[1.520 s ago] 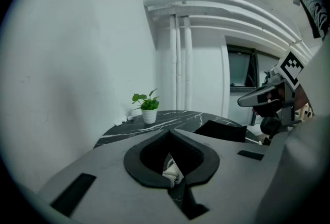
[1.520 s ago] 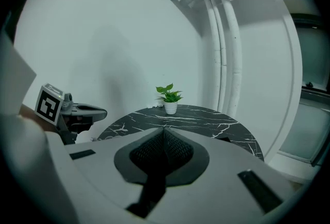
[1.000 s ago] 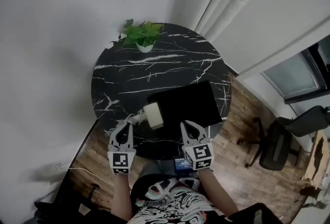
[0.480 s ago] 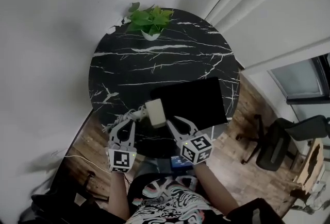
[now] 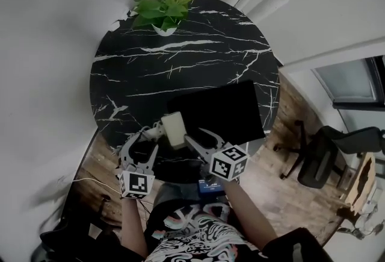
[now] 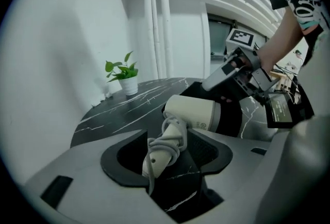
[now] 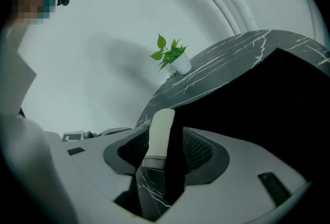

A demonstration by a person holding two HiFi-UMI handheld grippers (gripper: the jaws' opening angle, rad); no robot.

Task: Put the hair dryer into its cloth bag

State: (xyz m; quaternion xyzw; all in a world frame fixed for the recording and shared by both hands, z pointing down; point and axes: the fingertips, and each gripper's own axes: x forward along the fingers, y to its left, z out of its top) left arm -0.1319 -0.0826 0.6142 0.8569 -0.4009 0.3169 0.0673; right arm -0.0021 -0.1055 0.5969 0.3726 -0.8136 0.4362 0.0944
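So, your hair dryer (image 5: 175, 129) lies on its side near the front edge of the round black table (image 5: 144, 68), its pale barrel touching the near left corner of the flat black cloth bag (image 5: 219, 113). Nothing is in the bag yet.

Your left gripper (image 5: 143, 141) is opening its fingers. The dryer's handle (image 6: 157, 158), with the cord (image 6: 172, 138) wound round it, sits between them with a gap on each side, so nothing is gripped. Your right gripper (image 5: 198, 135) is opening too. Its own view lines the barrel up between the fingers, again with space either side and no pad pressing.

Judge the dryer as a hard, smooth plastic shell, with most of its weight likely in the barrel. That rounded barrel looks wide and slippery for these fingers. The handle is the better hold: it is narrower, and the cord wraps should add some grip. Close across the wraps squarely, though, since loose loops may slide or unwind under the pads.

The bag should behave the opposite way: light, limp and likely to collapse. It lies flat, and you cannot tell from here which edge is the mouth. Pinch only one layer at that edge, so that lifting it opens a gap for the barrel.

The potted plant (image 5: 157, 9) stands well apart at the far rim.
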